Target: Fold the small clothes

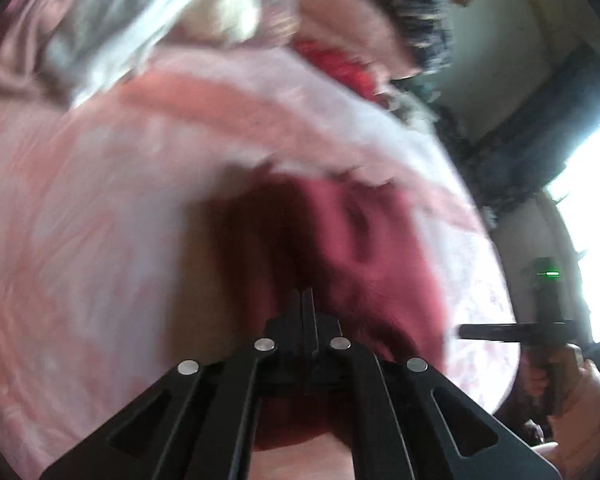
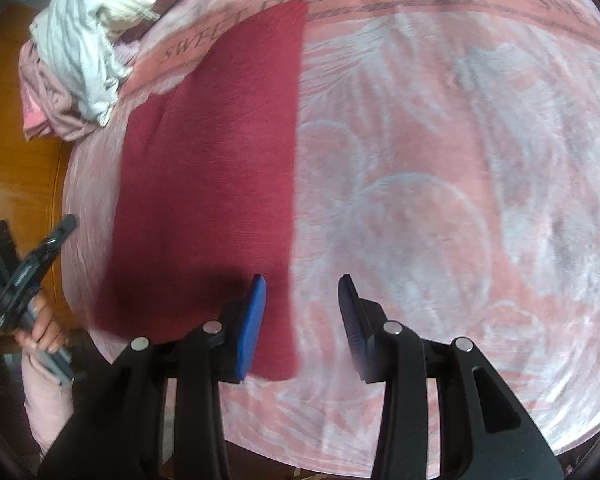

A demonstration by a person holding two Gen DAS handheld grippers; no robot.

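The dark red cloth is lying flat as a long strip on the pink bedspread, seemingly spread for its next fold. The right hand-held gripper is hovering at its near edge, jaws partly spread and gripping nothing. The left hand-held gripper is hanging off the bed's side, jaws pressed together, empty.

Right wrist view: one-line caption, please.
Open right gripper hovers over the near edge of a flat maroon cloth on a pink bedspread.
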